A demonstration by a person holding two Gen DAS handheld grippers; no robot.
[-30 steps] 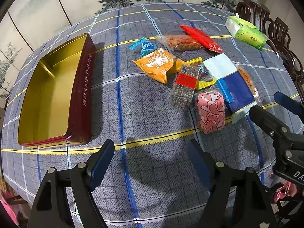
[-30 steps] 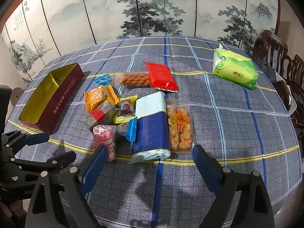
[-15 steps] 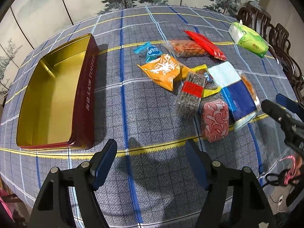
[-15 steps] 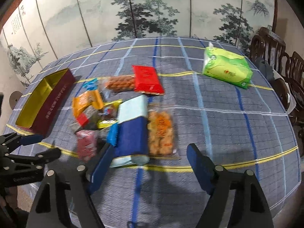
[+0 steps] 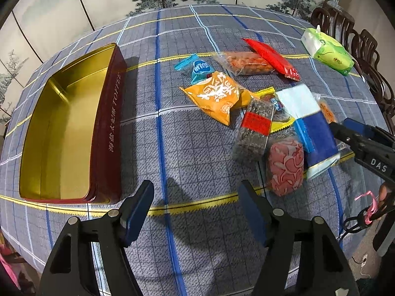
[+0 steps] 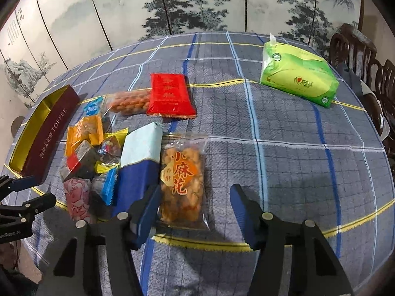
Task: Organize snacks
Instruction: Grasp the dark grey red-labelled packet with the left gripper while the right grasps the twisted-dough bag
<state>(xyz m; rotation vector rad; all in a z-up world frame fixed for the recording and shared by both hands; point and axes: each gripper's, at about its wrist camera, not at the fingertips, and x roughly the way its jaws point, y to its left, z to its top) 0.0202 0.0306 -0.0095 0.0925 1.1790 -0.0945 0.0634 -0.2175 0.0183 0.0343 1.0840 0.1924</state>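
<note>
Hovering over a plaid-clothed table (image 6: 284,128): right claw (image 6: 195,209), narrowing yet parted, nothing gripped, straddling the near end of a clear bag of fried twists (image 6: 181,185). Left claw (image 5: 195,204) idling half-open over bare cloth. Lying heaped beside an empty toffee tin (image 5: 61,133): assorted snack packets (image 5: 214,96).

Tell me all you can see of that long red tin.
The tin is a long, open box, dark red outside with "TOFFEE" and Chinese characters in pale print along its side, shiny gold inside. It looks like metal. No lid shows, and nothing lies in it. It sits flat on the checked cloth, left of the snack pile, touching no snack or hand-held gripper.
</note>
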